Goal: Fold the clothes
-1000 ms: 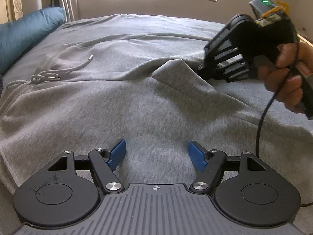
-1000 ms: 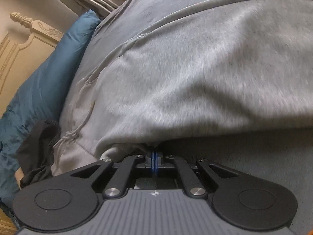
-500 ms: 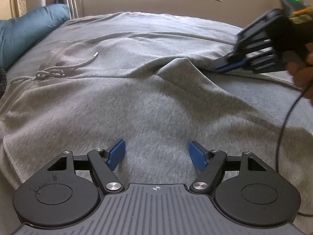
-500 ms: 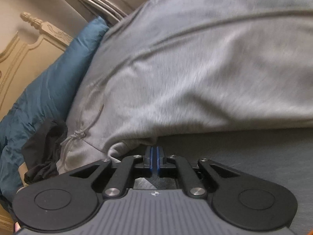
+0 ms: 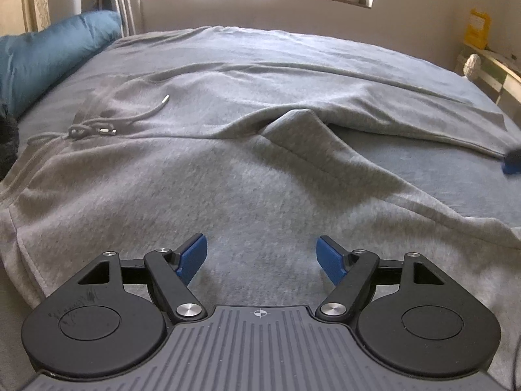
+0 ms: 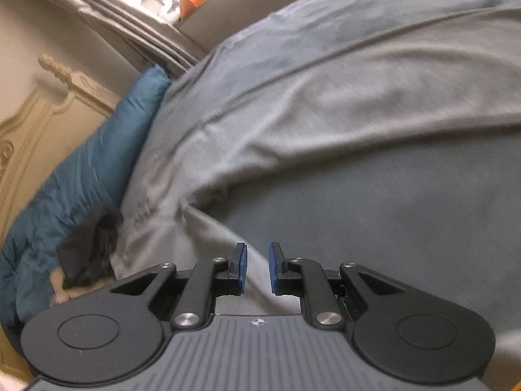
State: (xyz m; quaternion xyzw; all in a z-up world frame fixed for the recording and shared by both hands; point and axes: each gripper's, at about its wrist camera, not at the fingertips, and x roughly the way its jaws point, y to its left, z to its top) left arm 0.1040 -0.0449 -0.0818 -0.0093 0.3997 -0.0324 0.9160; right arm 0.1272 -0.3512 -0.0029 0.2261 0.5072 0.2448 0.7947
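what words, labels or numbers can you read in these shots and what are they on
None can be read.
The yellow box by the far wall may carry print, but it is too small and blurred.
The grey hoodie, bed cover and blue pillow show no text.

A bed with a blue-grey cover [image 5: 407, 75] carries a light grey hooded sweatshirt [image 5: 202, 189] spread flat, a teal pillow [image 5: 49, 55] along one edge, and a dark bundle [image 6: 88, 247], possibly clothing, beside the pillow.
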